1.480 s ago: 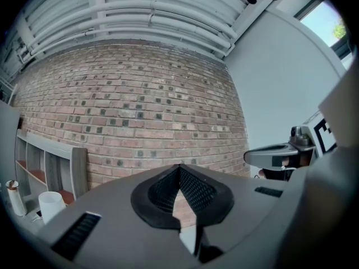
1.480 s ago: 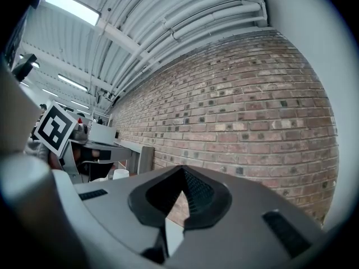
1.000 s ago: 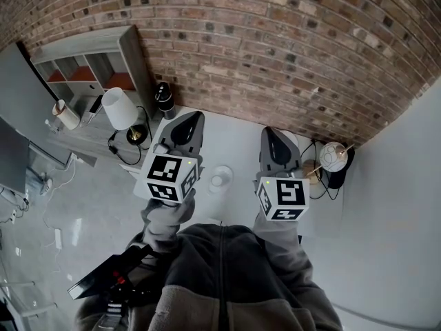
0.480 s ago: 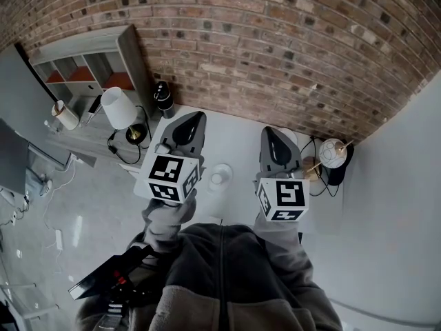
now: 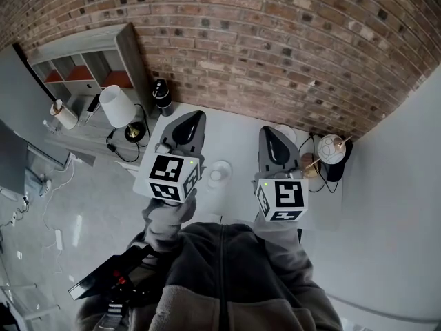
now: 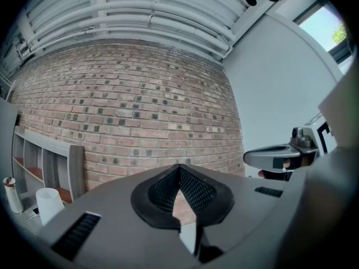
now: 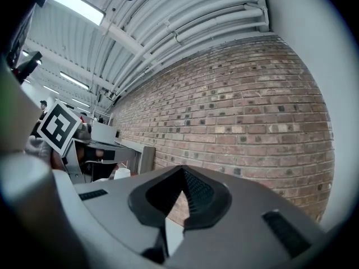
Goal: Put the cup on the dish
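A small clear cup [image 5: 219, 174] stands on the white table [image 5: 227, 138], between my two grippers. The rim of a white dish [image 5: 290, 133] peeks out to the right of the right gripper's nose; most of the dish is hidden. My left gripper [image 5: 192, 120] hangs left of the cup, and the left gripper view shows it [image 6: 179, 167] shut and empty, facing the brick wall. My right gripper [image 5: 268, 132] is to the right of the cup, and the right gripper view shows it [image 7: 182, 170] shut and empty too. Neither gripper view shows the cup or the dish.
A brick wall [image 5: 275, 47] backs the table. To the left are a white lamp [image 5: 117, 107], a black speaker [image 5: 162, 95] and a grey shelf unit [image 5: 89, 67]. A pale ball-shaped object [image 5: 331, 149] and cables lie at the table's right end.
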A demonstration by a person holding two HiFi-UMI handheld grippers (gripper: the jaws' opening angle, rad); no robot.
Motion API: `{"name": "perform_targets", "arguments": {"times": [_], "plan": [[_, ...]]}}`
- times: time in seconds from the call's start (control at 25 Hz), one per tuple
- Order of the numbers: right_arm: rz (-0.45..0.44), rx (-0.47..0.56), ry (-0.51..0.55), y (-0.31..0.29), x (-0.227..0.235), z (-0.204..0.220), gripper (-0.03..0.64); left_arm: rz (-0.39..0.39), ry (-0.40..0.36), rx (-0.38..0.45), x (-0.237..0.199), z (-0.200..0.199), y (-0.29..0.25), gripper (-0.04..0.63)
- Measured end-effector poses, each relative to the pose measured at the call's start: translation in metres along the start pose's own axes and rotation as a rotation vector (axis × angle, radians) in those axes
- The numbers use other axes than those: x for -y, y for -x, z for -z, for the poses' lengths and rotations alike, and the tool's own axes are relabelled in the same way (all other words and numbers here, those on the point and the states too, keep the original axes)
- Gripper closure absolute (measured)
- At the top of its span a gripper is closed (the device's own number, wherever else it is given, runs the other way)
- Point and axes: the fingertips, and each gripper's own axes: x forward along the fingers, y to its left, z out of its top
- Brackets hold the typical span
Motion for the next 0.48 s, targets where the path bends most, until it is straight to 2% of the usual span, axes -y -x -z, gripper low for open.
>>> {"name": "perform_targets", "arguments": {"times": [0.48], "plan": [[-0.003,0.001,0.016,0.0079,-0.0039,0.0026,0.617,0.016,0.009,-0.014,0.008,0.0077,-0.0001,0.591]]}}
